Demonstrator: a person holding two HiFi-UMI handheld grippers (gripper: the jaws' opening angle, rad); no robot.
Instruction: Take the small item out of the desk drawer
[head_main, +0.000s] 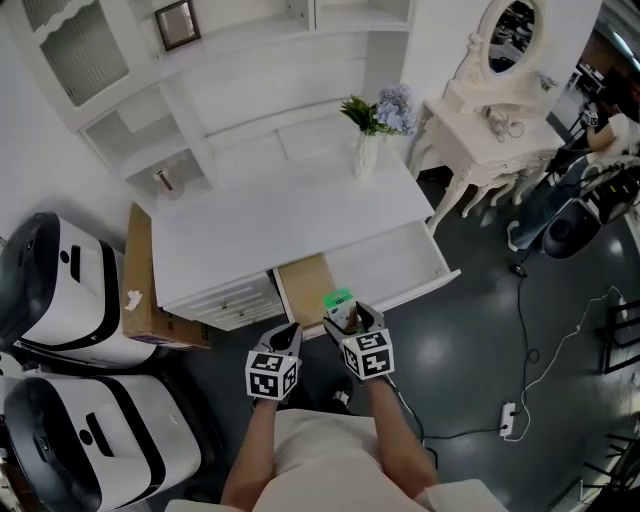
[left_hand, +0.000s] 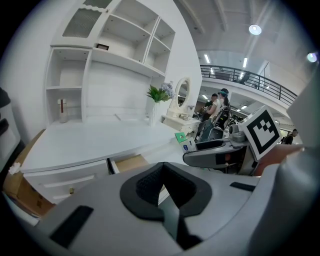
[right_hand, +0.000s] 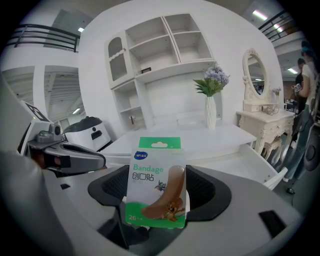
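One bandage box (right_hand: 156, 182) upright between the right gripper's (right_hand: 159, 220) clamped jaws; left gripper's (left_hand: 166, 192) jaws together.

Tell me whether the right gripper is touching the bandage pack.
Touching. The right gripper view shows the bandage pack standing upright between the jaws of the right gripper, with a dark pad pressed against each of its sides.

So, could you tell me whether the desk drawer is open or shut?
Open: the drawer juts out from the desk, its white inside showing in the head view.
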